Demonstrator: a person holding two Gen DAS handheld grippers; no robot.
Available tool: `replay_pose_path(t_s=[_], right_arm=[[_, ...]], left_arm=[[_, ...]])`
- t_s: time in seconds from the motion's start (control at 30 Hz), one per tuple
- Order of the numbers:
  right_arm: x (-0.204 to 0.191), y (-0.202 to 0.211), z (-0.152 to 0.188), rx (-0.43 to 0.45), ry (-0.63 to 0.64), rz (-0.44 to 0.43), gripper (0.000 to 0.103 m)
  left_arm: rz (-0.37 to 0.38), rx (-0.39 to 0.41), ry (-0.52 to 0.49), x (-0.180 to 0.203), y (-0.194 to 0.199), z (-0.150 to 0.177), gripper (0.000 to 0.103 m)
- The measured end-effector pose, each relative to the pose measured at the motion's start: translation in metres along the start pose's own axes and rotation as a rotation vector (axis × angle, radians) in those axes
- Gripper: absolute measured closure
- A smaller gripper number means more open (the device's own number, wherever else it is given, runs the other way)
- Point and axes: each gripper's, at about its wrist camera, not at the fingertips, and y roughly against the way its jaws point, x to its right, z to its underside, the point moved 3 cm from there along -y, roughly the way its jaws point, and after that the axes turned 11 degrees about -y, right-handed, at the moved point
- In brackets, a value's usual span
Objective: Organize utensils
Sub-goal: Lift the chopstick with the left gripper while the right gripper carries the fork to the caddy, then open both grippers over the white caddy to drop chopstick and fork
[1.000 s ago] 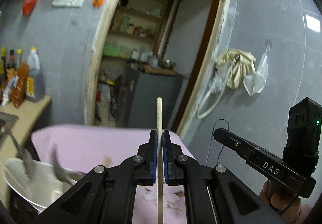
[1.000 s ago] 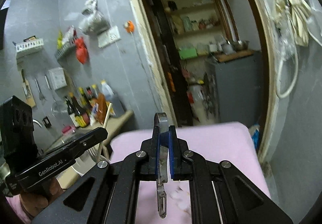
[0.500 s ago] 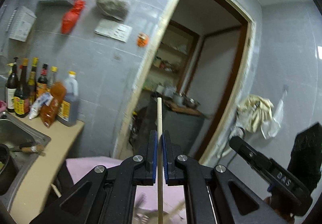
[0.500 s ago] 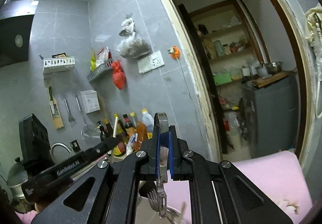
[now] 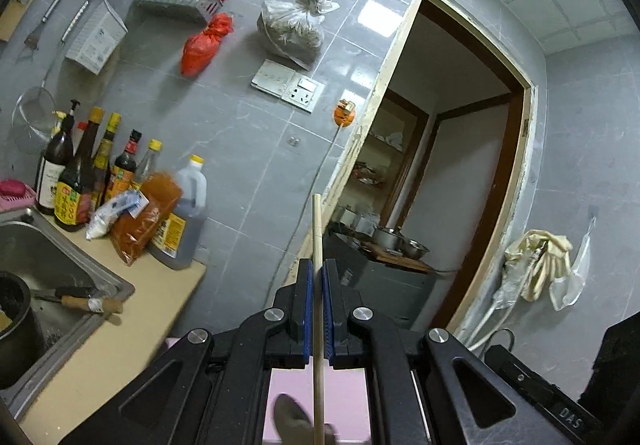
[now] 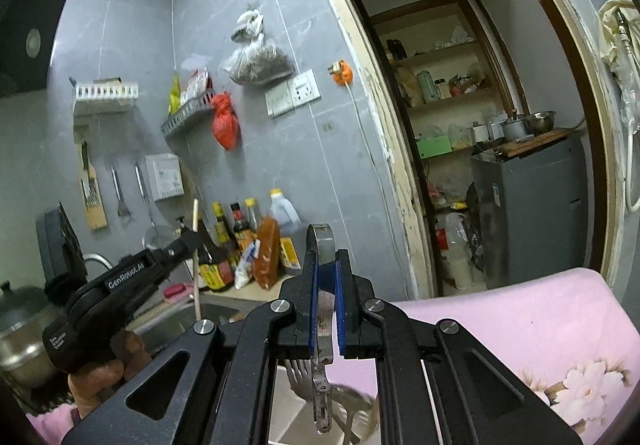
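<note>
My left gripper (image 5: 316, 265) is shut on a wooden chopstick (image 5: 317, 229) that stands upright between the blue pads; it also shows in the right wrist view (image 6: 195, 245). My right gripper (image 6: 325, 257) is shut on a metal utensil (image 6: 322, 377), its looped handle end up and its thin end hanging down. Below it a fork (image 6: 300, 375) and other utensils stand in a white bowl (image 6: 362, 421). A spoon end (image 5: 290, 411) shows below the left gripper. Both grippers are raised high above the pink cloth (image 6: 520, 325).
Sauce bottles (image 5: 80, 181) and an oil jug (image 5: 182, 221) stand on the counter by the steel sink (image 5: 48, 277), which holds a knife (image 5: 80, 299). An open doorway (image 5: 440, 185) leads to a pantry. Bags and racks hang on the grey tiled wall.
Both grippers have risen and tilted upward with their utensils held. The pink cloth and bowl have dropped toward the bottom of both views.
</note>
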Motion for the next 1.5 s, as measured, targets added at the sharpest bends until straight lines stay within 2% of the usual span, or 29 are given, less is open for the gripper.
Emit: replay_pose_path(t_s=[0.1,0.37,0.5,0.63,0.8,0.87,0.9,0.93,1.03,1.1,1.2,1.3,1.4,1.47,1.5], right_arm=[[-0.004,-0.004,0.016,-0.004,0.033,0.026,0.096],[-0.013,-0.004,0.031,0.033,0.088,0.053,0.096],[-0.013,-0.003,0.036,0.039,0.092,0.061,0.096],[-0.011,-0.002,0.037,0.016,0.077,0.067,0.096],[-0.004,0.0,0.036,-0.039,0.031,0.082,0.092],[-0.002,0.003,0.035,-0.049,0.021,0.085,0.088],[-0.001,0.004,0.034,-0.059,0.014,0.087,0.081],[-0.001,0.004,0.033,-0.07,0.008,0.083,0.078],[0.0,0.007,0.027,-0.087,-0.01,0.071,0.078],[-0.001,0.015,0.019,-0.082,-0.011,0.071,0.078],[-0.002,0.026,0.008,-0.091,-0.019,0.073,0.069],[-0.003,0.04,-0.005,-0.09,-0.028,0.075,0.068],[-0.003,0.061,-0.02,-0.068,-0.026,0.093,0.056],[-0.001,0.086,-0.035,-0.048,-0.023,0.116,0.054],[-0.001,0.086,-0.035,-0.048,-0.023,0.116,0.051]], left_arm=[[-0.017,0.018,-0.02,-0.003,0.001,0.009,0.098],[-0.077,0.094,-0.116,0.011,0.015,0.036,0.098],[-0.076,0.096,-0.17,0.022,0.019,0.048,0.098],[-0.052,0.044,-0.192,0.027,0.02,0.054,0.097],[0.005,-0.085,-0.173,0.026,0.021,0.055,0.097],[0.019,-0.142,-0.158,0.025,0.022,0.053,0.097],[0.024,-0.165,-0.148,0.025,0.023,0.052,0.094],[0.031,-0.184,-0.143,0.025,0.023,0.052,0.085],[0.027,-0.218,-0.115,0.025,0.028,0.047,0.067],[0.012,-0.237,-0.114,0.028,0.033,0.041,0.067],[-0.004,-0.256,-0.132,0.036,0.041,0.029,0.066],[-0.021,-0.27,-0.147,0.047,0.051,0.017,0.058],[-0.026,-0.276,-0.144,0.06,0.066,0.005,0.05],[-0.027,-0.275,-0.143,0.071,0.078,-0.004,0.045],[-0.027,-0.275,-0.145,0.076,0.084,-0.008,0.041]])
